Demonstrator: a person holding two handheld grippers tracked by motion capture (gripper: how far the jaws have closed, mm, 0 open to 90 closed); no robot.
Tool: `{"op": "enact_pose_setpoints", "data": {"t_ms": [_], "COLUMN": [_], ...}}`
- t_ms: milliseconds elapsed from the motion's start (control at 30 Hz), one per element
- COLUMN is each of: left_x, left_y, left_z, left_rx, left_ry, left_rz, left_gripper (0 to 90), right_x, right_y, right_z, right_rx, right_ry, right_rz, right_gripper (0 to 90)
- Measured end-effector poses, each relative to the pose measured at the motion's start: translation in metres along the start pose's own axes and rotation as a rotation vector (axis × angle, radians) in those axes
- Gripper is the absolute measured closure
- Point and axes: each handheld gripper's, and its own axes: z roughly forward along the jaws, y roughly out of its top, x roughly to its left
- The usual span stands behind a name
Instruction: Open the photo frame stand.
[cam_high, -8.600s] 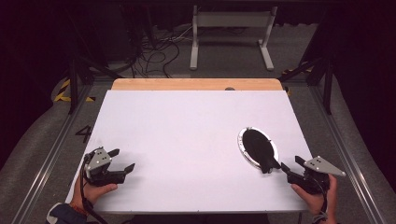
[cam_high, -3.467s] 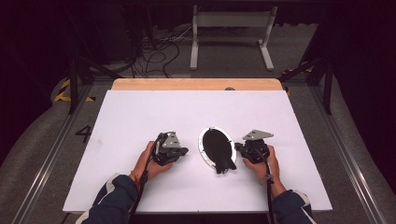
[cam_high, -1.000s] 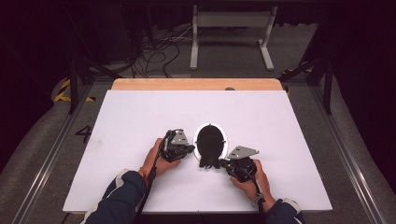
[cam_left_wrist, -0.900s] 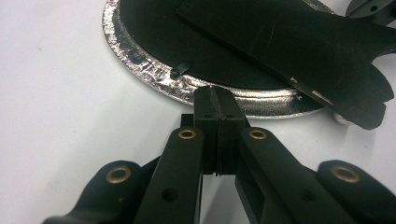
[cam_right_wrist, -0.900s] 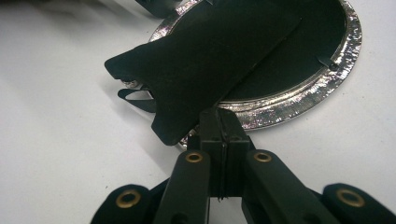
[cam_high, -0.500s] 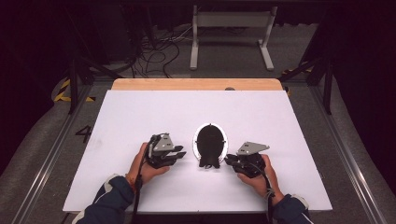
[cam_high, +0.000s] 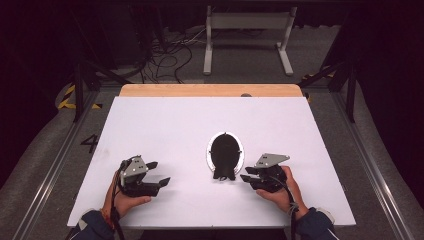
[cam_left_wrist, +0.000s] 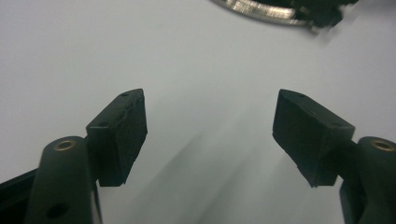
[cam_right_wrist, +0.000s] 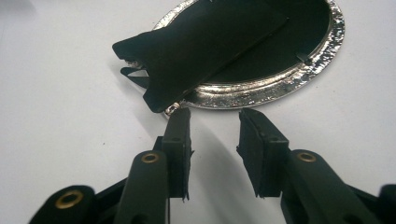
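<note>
**A:** What is the biggest thing in front of you?

**B:** The big flat white table (cam_high: 165, 125). It has a strip of light wood (cam_high: 210, 90) along its far edge. Your two arms come in from the near side.

**A:** And what lies on it?

**B:** An oval shiny silver frame with a black back (cam_high: 225, 151). It lies flat near the middle of the table, a bit to your right. A black flap stand (cam_right_wrist: 187, 51) lies across the back of it and sticks out past the rim on the side near you.

**A:** Where is your right gripper?

**B:** Your right gripper (cam_high: 247, 178) sits low on the table, just beside the near right end of the frame. In the right gripper view its jaws are a little way apart and hold nothing. One jaw tip is right at the silver rim, next to a small metal bit; I cannot tell if it touches.

**A:** And the left one?

**B:** Your left gripper (cam_high: 159, 172) is well apart from the frame, over on your left. Its jaws are spread wide with just white table between them. In the left gripper view the frame's rim (cam_left_wrist: 261, 9) peeks in at the top edge.
</note>
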Motion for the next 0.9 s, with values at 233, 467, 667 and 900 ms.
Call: {"op": "enact_pose_setpoints", "data": {"t_ms": [233,467,667,900], "left_x": [-0.002,-0.005,-0.008,-0.007], "left_y": [-0.014,-0.013,-0.012,-0.011], "left_z": [-0.009,-0.011,-0.005,-0.005], "left_rx": [0.045,0.031,0.068,0.063], "left_ry": [0.022,0.009,0.003,-0.002], "left_rz": [0.018,0.030,0.051,0.051], "left_gripper": [19.5,18.9,18.7,18.7], "right_x": [0.004,0.009,0.015,0.019], "right_y": [0.001,-0.001,0.000,0.002], "right_z": [0.001,0.001,0.004,0.007], "right_rx": [0.011,0.019,0.046,0.086], "right_ry": [0.013,0.017,0.041,0.053], "right_rz": [-0.002,-0.009,-0.035,-0.057], "right_gripper": [60.5,60.0,60.3,61.9]}}
